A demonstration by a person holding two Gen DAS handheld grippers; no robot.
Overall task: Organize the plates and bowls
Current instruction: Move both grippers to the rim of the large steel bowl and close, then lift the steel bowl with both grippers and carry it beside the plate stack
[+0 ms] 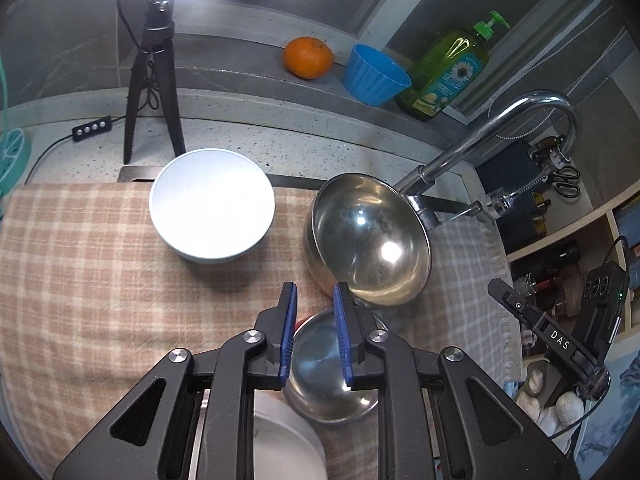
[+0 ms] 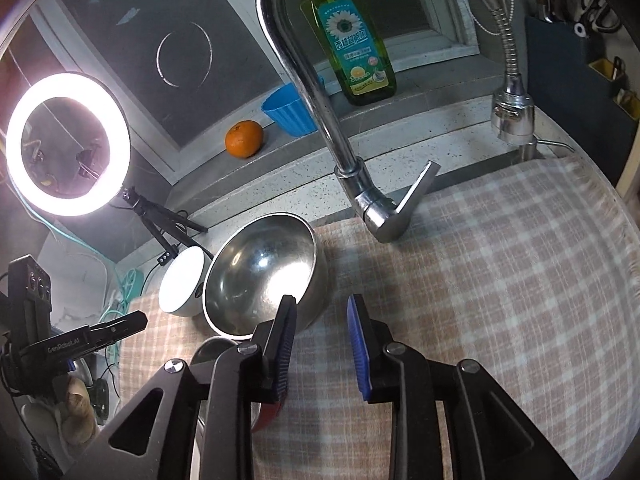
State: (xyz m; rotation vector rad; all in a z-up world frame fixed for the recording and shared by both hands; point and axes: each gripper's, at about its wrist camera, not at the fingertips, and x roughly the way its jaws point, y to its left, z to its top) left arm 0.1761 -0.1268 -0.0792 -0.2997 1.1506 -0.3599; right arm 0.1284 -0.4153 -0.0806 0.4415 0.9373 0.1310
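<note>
Large round stainless-steel bowl (image 1: 368, 240) could tip if nudged by either empty, slightly parted left gripper (image 1: 315, 300) or right gripper (image 2: 322, 312).

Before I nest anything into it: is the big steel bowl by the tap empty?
Empty. The big steel bowl shows only its shiny bare inside with light reflections, in both wrist views; nothing sits in it.

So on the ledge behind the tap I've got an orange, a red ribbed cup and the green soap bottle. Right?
Not quite: the ribbed cup is blue, not red. The left wrist view shows it on the ledge between the orange and the green soap bottle, and the right wrist view agrees.
</note>
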